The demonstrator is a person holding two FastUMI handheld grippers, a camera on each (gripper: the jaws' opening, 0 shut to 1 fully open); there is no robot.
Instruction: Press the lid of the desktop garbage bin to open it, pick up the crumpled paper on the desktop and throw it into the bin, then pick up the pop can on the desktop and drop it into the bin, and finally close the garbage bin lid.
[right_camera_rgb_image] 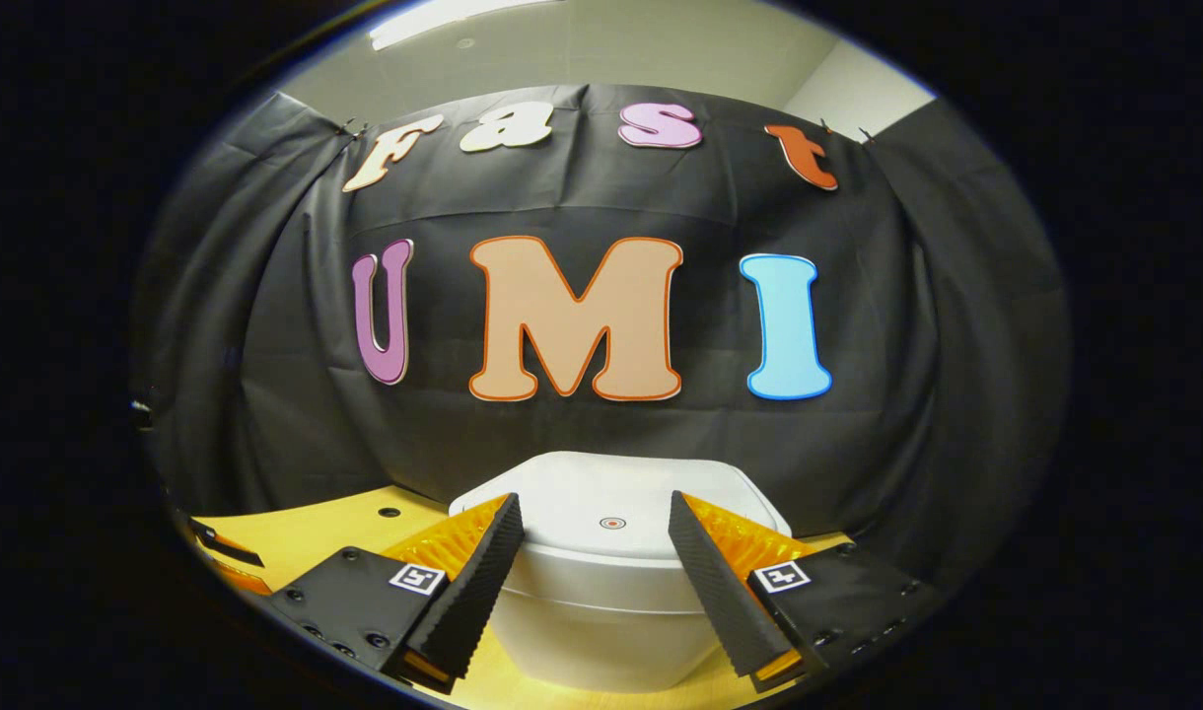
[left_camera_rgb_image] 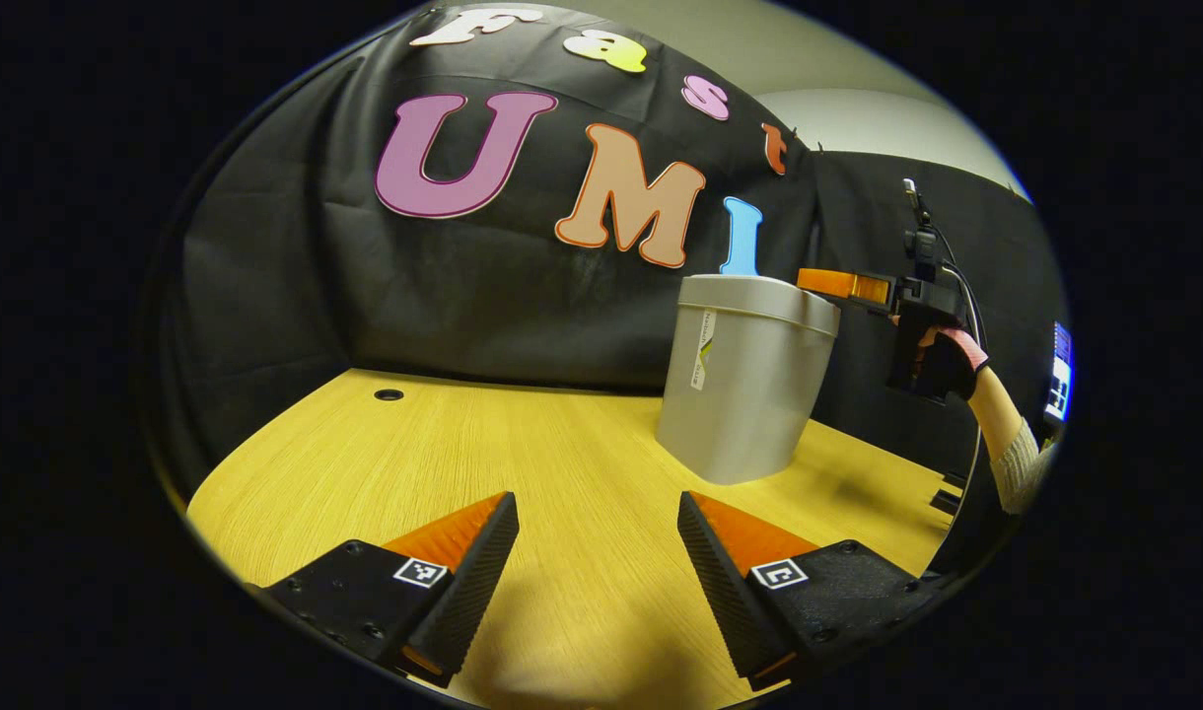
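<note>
Above the bin point(right_camera_rgb_image: 601, 582), we see the right gripper point(right_camera_rgb_image: 594, 513) with jaws spread wide, holding nothing, over the closed white lid point(right_camera_rgb_image: 611, 498) with its small round mark. The left gripper point(left_camera_rgb_image: 598, 508), equally wide and empty, sits low over the wooden desk point(left_camera_rgb_image: 523, 444) near the bin; its side label point(left_camera_rgb_image: 702, 350) is too small to read.
</note>
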